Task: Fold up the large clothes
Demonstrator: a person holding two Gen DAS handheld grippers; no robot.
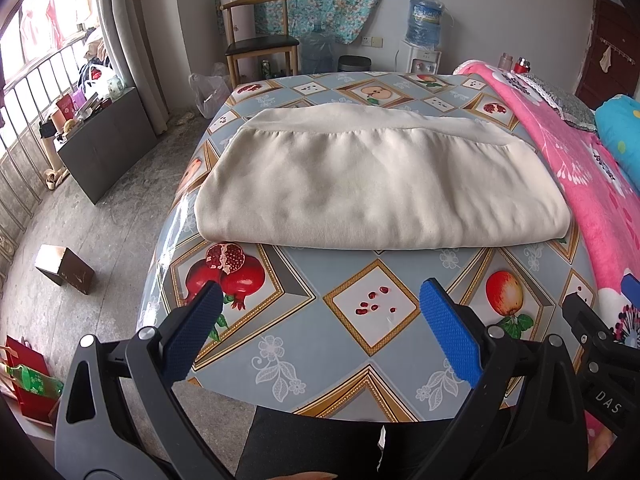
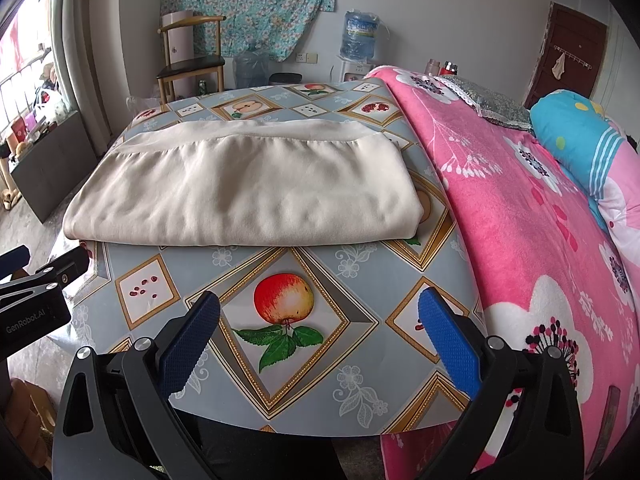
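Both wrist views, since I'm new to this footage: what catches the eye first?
A cream folded garment lies across the middle of the fruit-print table, with a bright pink floral blanket along the table's right side. Nearer the camera, the open left claw and right claw hover, holding nothing.

Your left gripper [image 1: 320,300] hangs with its jaws spread wide and nothing between them, over the near part of the table [image 1: 360,360], short of the garment [image 1: 380,188]. The cream garment lies folded into a broad flat rectangle mid-table, its banded edge on the far side, its near fold facing you. Right of the table, touching its edge, a pink blanket [image 1: 580,184] drapes down. At the table's near right corner, part of your right gripper [image 1: 600,340] shows. Beyond the table's far edge stand a chair [image 1: 260,40] and a water dispenser [image 1: 424,36]. Left of the table, a small box [image 1: 64,268] sits on the floor.
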